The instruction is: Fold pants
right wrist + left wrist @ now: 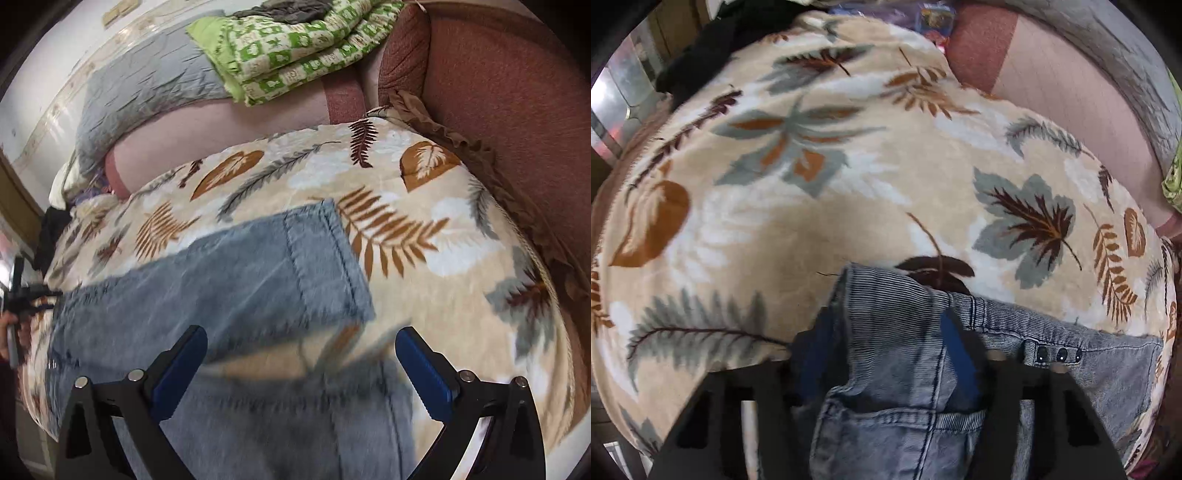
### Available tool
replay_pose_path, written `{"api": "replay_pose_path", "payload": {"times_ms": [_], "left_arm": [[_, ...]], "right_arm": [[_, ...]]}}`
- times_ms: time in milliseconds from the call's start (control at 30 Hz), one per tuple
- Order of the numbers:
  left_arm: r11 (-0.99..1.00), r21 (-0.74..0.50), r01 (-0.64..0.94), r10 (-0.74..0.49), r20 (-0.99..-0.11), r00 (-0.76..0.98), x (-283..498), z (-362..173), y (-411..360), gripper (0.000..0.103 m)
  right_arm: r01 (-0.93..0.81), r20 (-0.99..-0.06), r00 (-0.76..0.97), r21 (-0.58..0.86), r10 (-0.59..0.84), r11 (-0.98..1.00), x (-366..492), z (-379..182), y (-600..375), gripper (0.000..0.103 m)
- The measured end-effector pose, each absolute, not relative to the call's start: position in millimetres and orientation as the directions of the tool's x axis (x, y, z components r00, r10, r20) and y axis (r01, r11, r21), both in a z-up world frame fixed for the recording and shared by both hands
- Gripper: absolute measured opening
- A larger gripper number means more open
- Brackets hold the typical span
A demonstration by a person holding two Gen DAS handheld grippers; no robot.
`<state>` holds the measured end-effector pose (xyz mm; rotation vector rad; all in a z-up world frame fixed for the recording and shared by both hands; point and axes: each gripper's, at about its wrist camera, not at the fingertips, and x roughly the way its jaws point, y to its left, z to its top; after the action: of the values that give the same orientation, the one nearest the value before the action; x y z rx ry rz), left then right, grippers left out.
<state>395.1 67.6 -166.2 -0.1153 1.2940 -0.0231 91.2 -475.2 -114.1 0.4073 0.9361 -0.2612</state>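
Light blue denim pants lie on a beige leaf-print blanket. My left gripper points steeply down at the waistband, its blue pads pressing a bunched-up fold of denim by the back pocket; small dark buttons show just to its right. In the right wrist view the pants stretch across the blanket, a hemmed leg end toward the top. Above a pant leg, my right gripper stands open, holding nothing. The left gripper and a hand show at the far left edge.
A folded green-and-white quilt and a grey pillow lie at the back on a pink sheet. A reddish upholstered surface borders the blanket on the right. A black garment lies at the far left corner.
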Motion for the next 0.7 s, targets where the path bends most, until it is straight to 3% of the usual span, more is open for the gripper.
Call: {"api": "replay_pose_path", "payload": {"times_ms": [100, 267, 433, 600, 633, 700], "left_arm": [[0.992, -0.121, -0.037, -0.107, -0.959, 0.261, 400.0, -175.4, 61.7, 0.025], [0.995, -0.095, -0.004, -0.090, -0.953, 0.288, 402.9, -177.6, 51.0, 0.010], [0.993, -0.119, 0.007, -0.115, -0.946, 0.302, 408.2, -177.2, 54.7, 0.008], [0.995, -0.090, 0.031, -0.095, -0.951, 0.295, 410.5, -184.9, 50.8, 0.011], [0.996, -0.089, 0.029, -0.093, -0.949, 0.301, 410.2, -184.9, 50.5, 0.011], [0.996, -0.093, 0.010, -0.091, -0.947, 0.309, 409.3, -183.6, 52.3, 0.007]], "right_arm": [[0.408, -0.824, 0.566, 0.257, -0.022, 0.876, 116.6, -123.9, -500.0, 0.094], [0.434, -0.828, 0.561, 0.308, 0.014, 0.846, 162.3, -143.5, -532.6, 0.084], [0.439, -0.839, 0.538, 0.358, 0.077, 0.824, 210.0, -167.8, -546.6, 0.078], [0.449, -0.878, 0.476, 0.283, 0.041, 0.848, 246.1, -187.9, -546.2, 0.078], [0.455, -0.891, 0.453, 0.266, 0.036, 0.850, 252.5, -196.4, -545.9, 0.074], [0.458, -0.906, 0.423, 0.237, 0.024, 0.857, 257.9, -204.6, -544.2, 0.056]]}}
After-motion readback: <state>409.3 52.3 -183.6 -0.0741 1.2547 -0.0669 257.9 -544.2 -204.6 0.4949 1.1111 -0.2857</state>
